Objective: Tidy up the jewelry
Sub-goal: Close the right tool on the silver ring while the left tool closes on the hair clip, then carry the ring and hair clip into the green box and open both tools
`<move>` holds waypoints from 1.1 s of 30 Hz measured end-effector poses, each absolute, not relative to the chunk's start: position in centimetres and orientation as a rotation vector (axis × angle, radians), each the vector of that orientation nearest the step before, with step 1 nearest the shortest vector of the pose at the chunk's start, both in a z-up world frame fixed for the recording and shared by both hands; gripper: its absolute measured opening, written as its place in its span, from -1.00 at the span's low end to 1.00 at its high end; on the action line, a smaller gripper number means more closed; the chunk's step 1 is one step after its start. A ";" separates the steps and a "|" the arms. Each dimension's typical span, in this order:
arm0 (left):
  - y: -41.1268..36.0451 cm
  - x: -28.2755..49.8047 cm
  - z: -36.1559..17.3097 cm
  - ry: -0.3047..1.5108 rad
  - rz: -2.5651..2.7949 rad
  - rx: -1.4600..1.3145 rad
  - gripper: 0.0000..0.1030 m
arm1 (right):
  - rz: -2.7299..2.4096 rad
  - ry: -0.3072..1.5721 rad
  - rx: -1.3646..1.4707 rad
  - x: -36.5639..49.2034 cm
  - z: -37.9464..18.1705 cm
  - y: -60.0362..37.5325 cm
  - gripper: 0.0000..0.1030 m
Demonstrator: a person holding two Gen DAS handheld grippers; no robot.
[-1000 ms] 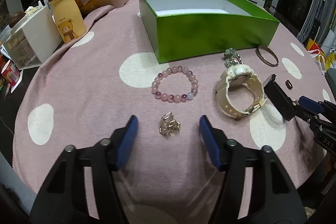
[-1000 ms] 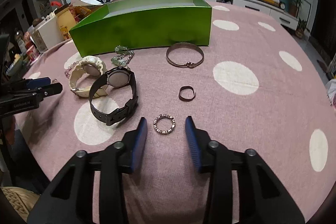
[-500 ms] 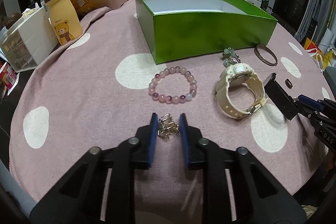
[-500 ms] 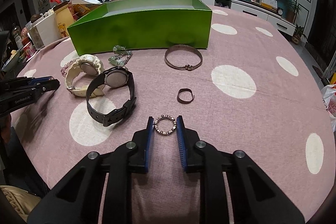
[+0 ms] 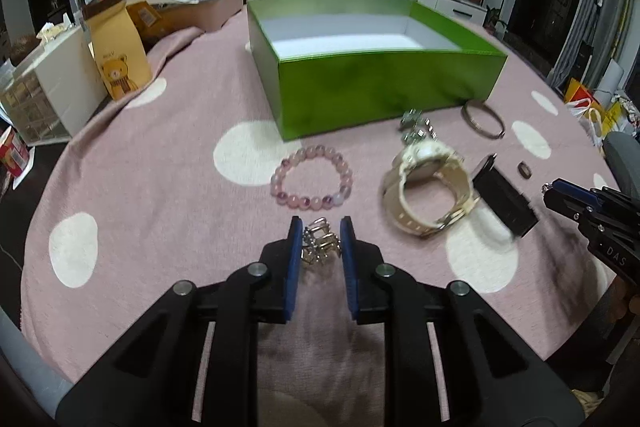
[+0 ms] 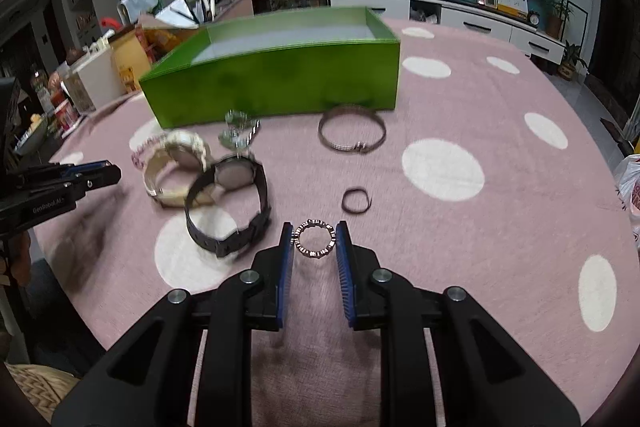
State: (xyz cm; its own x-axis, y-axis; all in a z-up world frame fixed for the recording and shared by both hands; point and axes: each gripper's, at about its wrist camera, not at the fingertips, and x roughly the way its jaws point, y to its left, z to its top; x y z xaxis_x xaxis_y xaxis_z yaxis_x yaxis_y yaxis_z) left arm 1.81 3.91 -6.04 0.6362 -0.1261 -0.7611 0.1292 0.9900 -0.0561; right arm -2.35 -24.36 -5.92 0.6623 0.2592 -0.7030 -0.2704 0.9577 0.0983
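Pink beaded bracelet [image 5: 312, 177] beyond left gripper [image 5: 320, 241] clenching chain [image 5: 319, 242] — right gripper [image 6: 314, 239] clenching ring [image 6: 314, 238].

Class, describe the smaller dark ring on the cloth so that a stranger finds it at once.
Start at the green box. In front of it lies a thin metal bangle; nearer still sits the small dark ring. Unlike the studded ring clamped in the right gripper, it is plain and lies free.

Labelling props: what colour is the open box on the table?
Glossy green box with a white interior; left wrist view shows it best.
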 end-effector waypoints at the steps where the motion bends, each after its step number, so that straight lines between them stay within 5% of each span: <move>1: 3.9 1.8 -5.7 0.861 -0.150 0.002 -0.64 | 0.299 0.786 -0.011 -2.3 -5.7 -24.4 -0.59; 33: 3.1 9.9 2.7 0.695 -0.132 0.038 -0.64 | 0.382 0.509 0.022 5.4 4.3 -19.7 -0.59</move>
State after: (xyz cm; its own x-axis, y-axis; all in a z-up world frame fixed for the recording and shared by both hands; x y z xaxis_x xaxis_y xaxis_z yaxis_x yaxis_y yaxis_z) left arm 9.93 3.11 2.67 0.7598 -0.1085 -0.6410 0.1341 0.9909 -0.0087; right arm 5.36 -19.69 4.30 0.8044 0.3623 -0.4708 -0.3514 0.9292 0.1147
